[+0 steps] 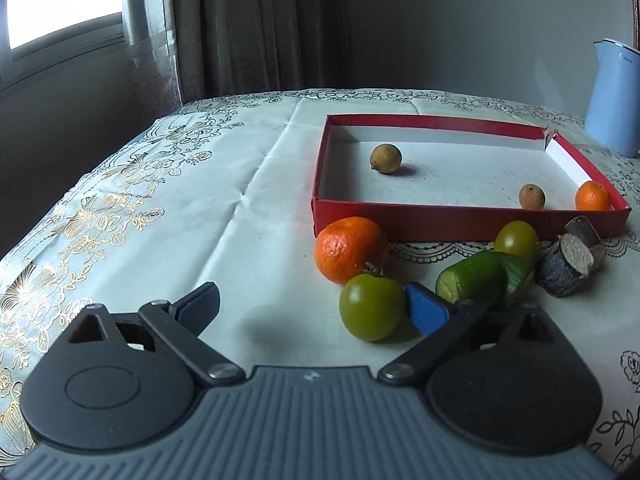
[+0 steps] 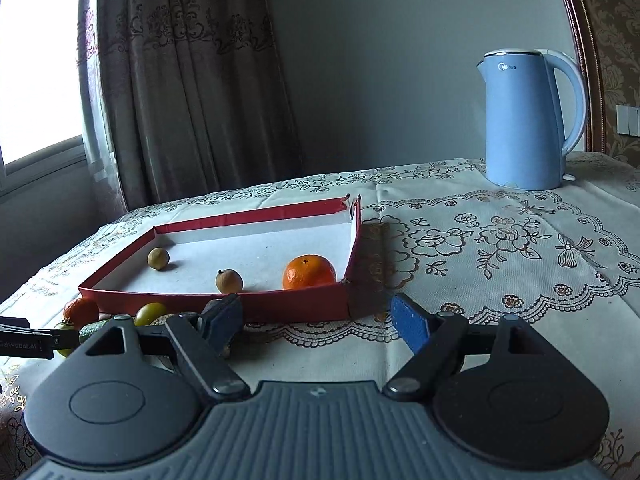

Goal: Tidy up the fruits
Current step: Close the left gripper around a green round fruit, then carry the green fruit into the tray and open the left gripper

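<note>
Fruit scattered in two groups. Inside shallow red cardboard tray (image 1: 400,222) with white floor: two small brown round fruits (image 1: 385,158) (image 1: 532,196) and small orange mandarin (image 1: 593,196) in the corner at 3 o'clock. Outside, against the tray's near wall: larger orange mandarin (image 1: 350,249), green tomato (image 1: 372,306) just at its 6 o'clock, second green tomato (image 1: 516,240), cut green cucumber piece (image 1: 476,282), two dark cut stubs (image 1: 568,268) at 3 o'clock. Left gripper (image 1: 316,306) low over the cloth-covered worktop (image 1: 200,208), jaws apart, nothing clamped, right pad beside the near tomato. Right gripper (image 2: 320,322) before the tray's near wall, jaws apart, empty. Pale blue electric kettle (image 2: 528,120) at 1 o'clock, well apart.
</note>
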`<state>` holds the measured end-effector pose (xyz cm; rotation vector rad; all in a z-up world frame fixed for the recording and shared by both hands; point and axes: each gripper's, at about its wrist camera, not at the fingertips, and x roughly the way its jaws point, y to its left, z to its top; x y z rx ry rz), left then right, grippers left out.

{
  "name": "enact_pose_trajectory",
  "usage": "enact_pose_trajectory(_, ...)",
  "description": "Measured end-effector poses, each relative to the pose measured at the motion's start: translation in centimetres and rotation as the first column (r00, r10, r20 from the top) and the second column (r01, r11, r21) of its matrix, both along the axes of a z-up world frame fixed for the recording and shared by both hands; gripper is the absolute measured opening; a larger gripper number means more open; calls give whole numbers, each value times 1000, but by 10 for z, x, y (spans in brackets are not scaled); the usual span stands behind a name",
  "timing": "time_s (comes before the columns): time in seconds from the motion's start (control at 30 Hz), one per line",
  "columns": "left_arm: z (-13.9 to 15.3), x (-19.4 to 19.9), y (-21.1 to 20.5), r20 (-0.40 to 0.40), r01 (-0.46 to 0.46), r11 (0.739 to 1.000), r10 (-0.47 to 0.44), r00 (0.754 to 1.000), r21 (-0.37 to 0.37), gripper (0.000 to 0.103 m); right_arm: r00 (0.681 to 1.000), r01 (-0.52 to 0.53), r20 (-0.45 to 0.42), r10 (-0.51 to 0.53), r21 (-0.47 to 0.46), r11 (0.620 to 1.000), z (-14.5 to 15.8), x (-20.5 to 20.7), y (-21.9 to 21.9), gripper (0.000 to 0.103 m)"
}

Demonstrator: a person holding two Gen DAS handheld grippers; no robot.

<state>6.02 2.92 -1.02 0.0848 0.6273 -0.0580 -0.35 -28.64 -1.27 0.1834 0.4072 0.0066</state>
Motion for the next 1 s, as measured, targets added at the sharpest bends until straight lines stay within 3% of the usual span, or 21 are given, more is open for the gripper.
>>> enact_pose_trajectory(0.13, -2, 0, -4, -2, 18, 1000, -18, 1000, 4, 83, 1000, 4, 0, -4, 17, 1000, 0, 0, -2, 82)
enact_pose_trajectory(0.23, -2, -2, -5, -3, 39, 999, -40, 999, -7, 70, 1000, 3, 2, -3, 22, 1000, 0, 0, -3, 82)
enact_pose_trajectory(0.47, -3, -6, -4, 1, 99, 993, -100, 995, -71, 31, 1000, 8, -1, -8, 28, 1000, 0, -1, -3, 82)
enact_pose_trajectory(0.73, 3, -17, -6, 13, 115, 990, -114, 993, -84, 30, 1000, 13, 3, -13, 38, 999, 0, -1, -5, 82)
enact_pose_trajectory(1.0, 34, -11, -25, 92, 152, 986, -145, 985, -74, 30, 1000, 13, 6, -13, 39, 999, 1, -2, -5, 82)
